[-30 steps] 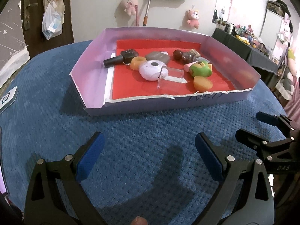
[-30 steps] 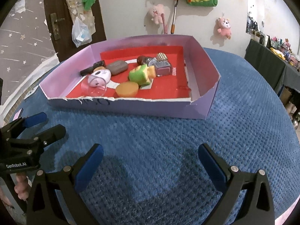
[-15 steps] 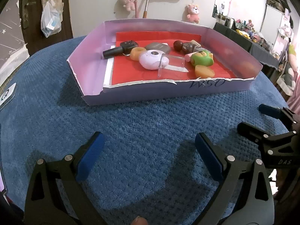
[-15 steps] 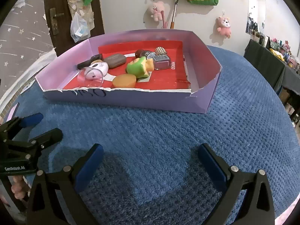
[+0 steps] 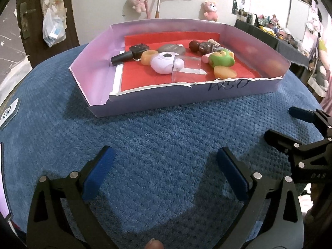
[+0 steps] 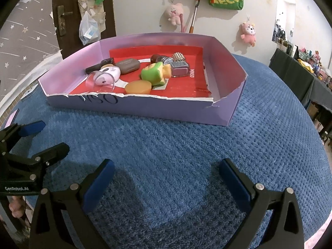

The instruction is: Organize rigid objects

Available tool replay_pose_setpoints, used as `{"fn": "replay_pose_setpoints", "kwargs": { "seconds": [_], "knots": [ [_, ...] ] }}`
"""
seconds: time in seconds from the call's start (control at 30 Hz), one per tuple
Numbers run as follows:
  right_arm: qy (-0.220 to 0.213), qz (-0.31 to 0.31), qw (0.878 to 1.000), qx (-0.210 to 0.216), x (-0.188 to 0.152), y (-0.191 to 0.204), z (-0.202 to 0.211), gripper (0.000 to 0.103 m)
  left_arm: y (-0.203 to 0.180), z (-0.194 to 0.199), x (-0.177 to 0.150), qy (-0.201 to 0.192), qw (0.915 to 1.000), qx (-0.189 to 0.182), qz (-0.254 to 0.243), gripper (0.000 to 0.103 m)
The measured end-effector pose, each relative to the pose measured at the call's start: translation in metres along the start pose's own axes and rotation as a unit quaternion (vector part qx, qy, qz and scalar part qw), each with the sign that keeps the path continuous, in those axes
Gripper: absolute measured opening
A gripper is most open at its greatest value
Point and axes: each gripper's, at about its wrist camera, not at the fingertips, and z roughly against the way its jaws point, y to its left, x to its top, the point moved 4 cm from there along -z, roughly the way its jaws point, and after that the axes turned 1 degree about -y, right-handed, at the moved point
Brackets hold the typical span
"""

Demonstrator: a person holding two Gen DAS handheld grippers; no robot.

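A shallow purple cardboard tray (image 5: pixel 157 100) (image 6: pixel 145 106) with a red floor sits on the blue cloth and holds several small items: a black nail polish bottle (image 5: pixel 128 55), an orange ring (image 5: pixel 148 57), a white oval case (image 5: pixel 166 62) (image 6: pixel 108 74), a clear cup on its side (image 5: pixel 186 67) (image 6: pixel 100 82), a green toy (image 5: pixel 221 60) (image 6: pixel 152 73), an orange puck (image 5: pixel 225 72) (image 6: pixel 138 87) and a grey case (image 6: pixel 127 65). My left gripper (image 5: pixel 164 174) is open over bare cloth, well short of the tray. My right gripper (image 6: pixel 165 181) is open too, empty, in front of the tray.
Blue textured cloth (image 6: pixel 186 145) covers the round table. A card with a logo (image 5: pixel 9 113) lies at the table's left edge. A door (image 6: pixel 62 16) and a wall with plush toys (image 6: pixel 175 13) stand behind; a cluttered dark table (image 5: pixel 280 35) is at right.
Both grippers have drawn back and lowered slightly, so the tray sits a little farther off. Both stay open and empty. Items in the tray have not moved.
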Motion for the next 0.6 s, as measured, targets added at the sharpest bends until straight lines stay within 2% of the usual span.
{"fn": "replay_pose_setpoints", "kwargs": {
  "seconds": [0.6],
  "knots": [
    [-0.002,0.002,1.000,-0.003,-0.0003,0.0001,0.0006,0.103,0.0002,-0.0002,-0.0001,0.002,0.9999,-0.008,-0.010,0.103]
  ]
}}
